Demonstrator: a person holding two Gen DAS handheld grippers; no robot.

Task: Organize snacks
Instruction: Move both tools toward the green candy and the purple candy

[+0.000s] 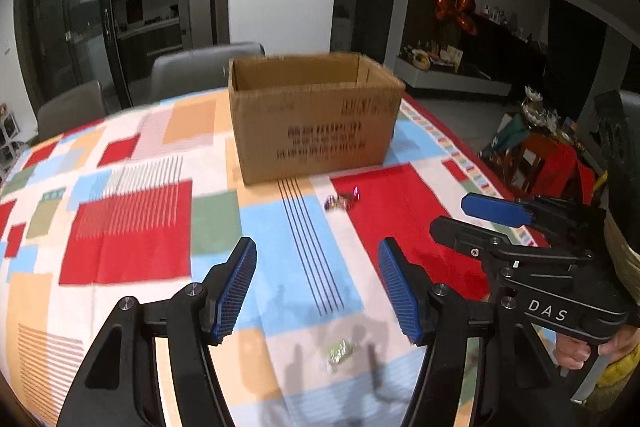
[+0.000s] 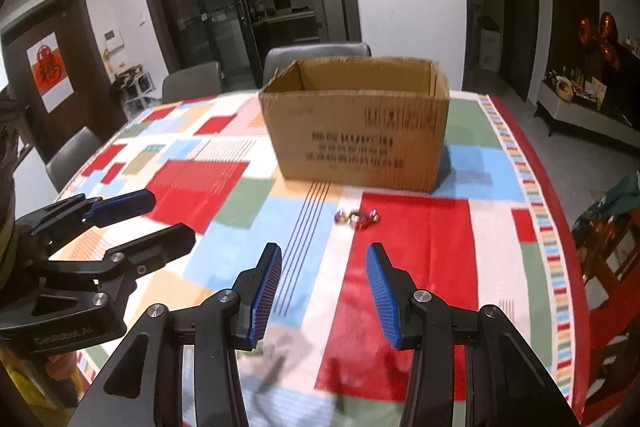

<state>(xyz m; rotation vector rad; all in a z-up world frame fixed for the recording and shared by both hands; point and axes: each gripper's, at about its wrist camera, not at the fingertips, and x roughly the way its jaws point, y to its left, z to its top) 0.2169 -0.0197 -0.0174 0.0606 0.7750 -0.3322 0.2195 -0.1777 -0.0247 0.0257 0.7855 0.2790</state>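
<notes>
Both grippers hang above a table covered with a patchwork tablecloth (image 1: 132,227) of red, blue, orange, green and white blocks, and neither has anything between its fingers. The left gripper (image 1: 318,285) has its jaws standing apart, the blue ribbed pads (image 1: 234,289) facing each other across a clear gap through which only the cloth shows; nothing presses on them and they touch nothing. The right gripper (image 2: 324,293) also has its jaws parted, somewhat narrower than the left pair, with bare cloth visible between its blue pads (image 2: 382,295) and no contact with any object. Each gripper shows in the other's camera from the side, held out over the table by a hand (image 1: 580,351) on its grip, and there too the fingers are seen separated. A small wrapped candy (image 2: 357,219) with shiny, multicoloured twisted ends lies on the cloth at the edge of a red block, ahead of both grippers and well apart from their fingertips. Just beyond it stands an open cardboard box (image 1: 316,115) with printed text on its front, its flaps gone or folded away; what lies inside cannot be seen. In the left wrist view a pale greenish wrapped sweet (image 1: 340,353) lies on the cloth below and between the left fingers, blurred, and not touched by them. Grey chairs (image 2: 316,57) stand behind the table.
</notes>
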